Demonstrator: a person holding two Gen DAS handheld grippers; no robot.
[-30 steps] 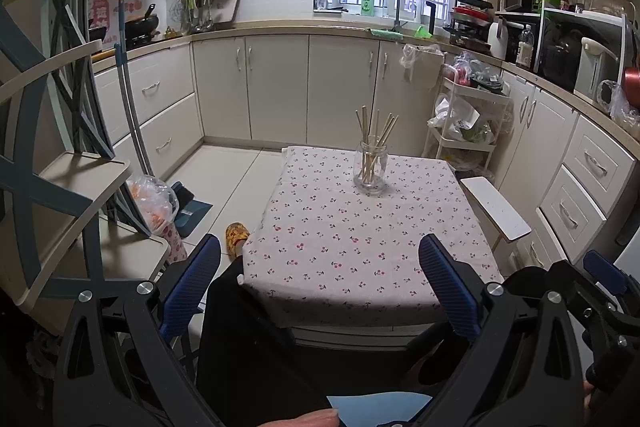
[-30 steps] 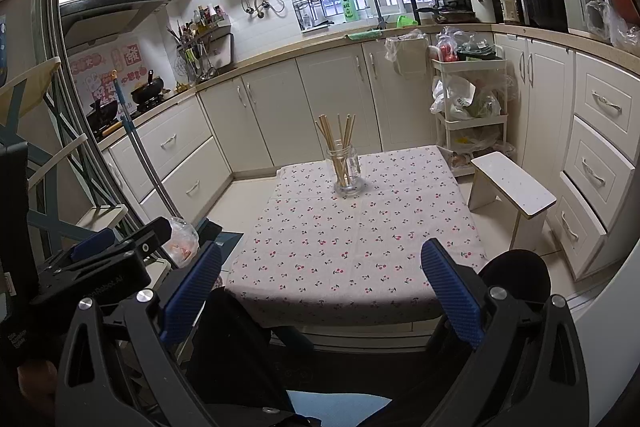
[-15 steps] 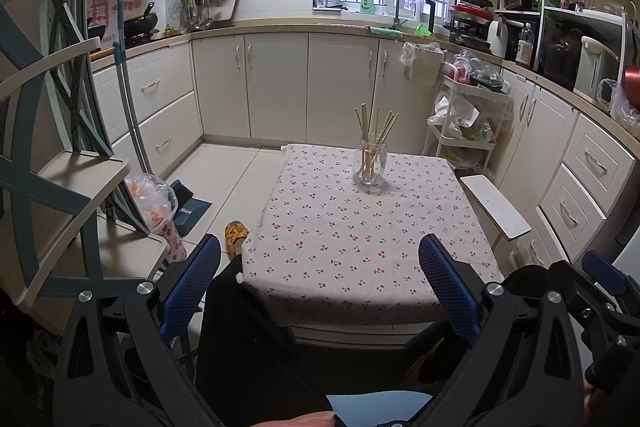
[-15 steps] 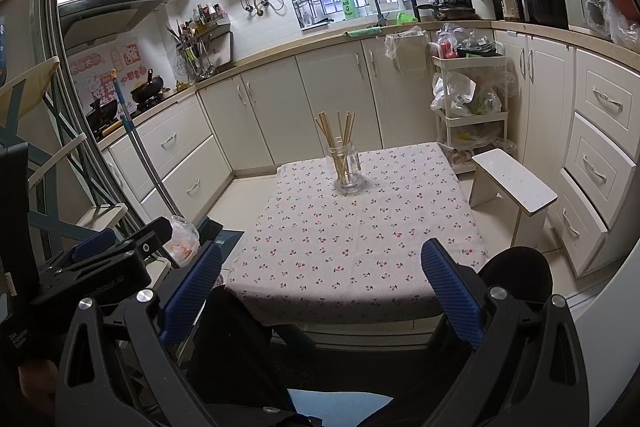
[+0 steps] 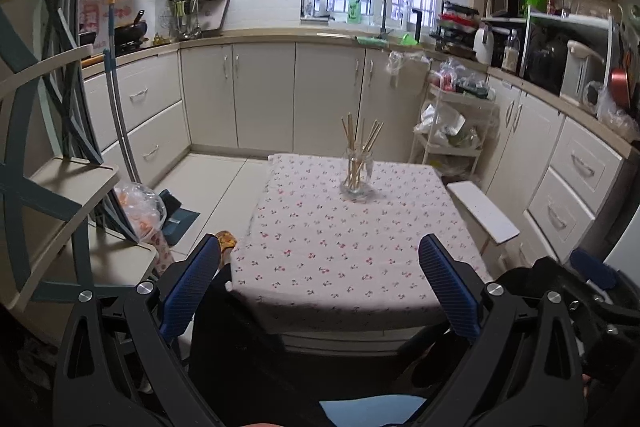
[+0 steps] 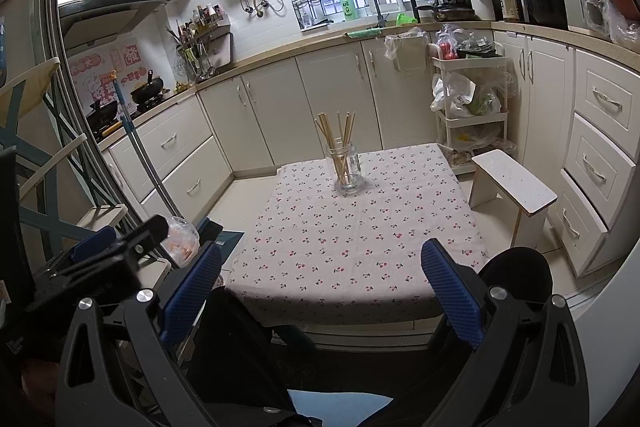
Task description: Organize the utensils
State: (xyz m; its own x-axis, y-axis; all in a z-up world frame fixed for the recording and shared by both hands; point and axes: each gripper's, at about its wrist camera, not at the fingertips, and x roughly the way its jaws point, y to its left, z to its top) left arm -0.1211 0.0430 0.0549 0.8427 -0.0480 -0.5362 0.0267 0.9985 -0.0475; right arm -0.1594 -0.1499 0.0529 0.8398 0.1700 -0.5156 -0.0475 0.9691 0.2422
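I hold the left gripper (image 5: 318,279) and right gripper (image 6: 320,281) spread wide and empty, low in frame; wooden chopsticks (image 6: 340,143) stand in the clear glass jar (image 6: 347,169) centre-frame on the cherry-print tablecloth (image 6: 360,239), so I'd approach level, pinching one stick above the rim

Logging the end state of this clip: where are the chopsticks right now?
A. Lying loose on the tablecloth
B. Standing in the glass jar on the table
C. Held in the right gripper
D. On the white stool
B. The chopsticks stand in the glass jar on the table; the left gripper and right gripper are both open and empty.
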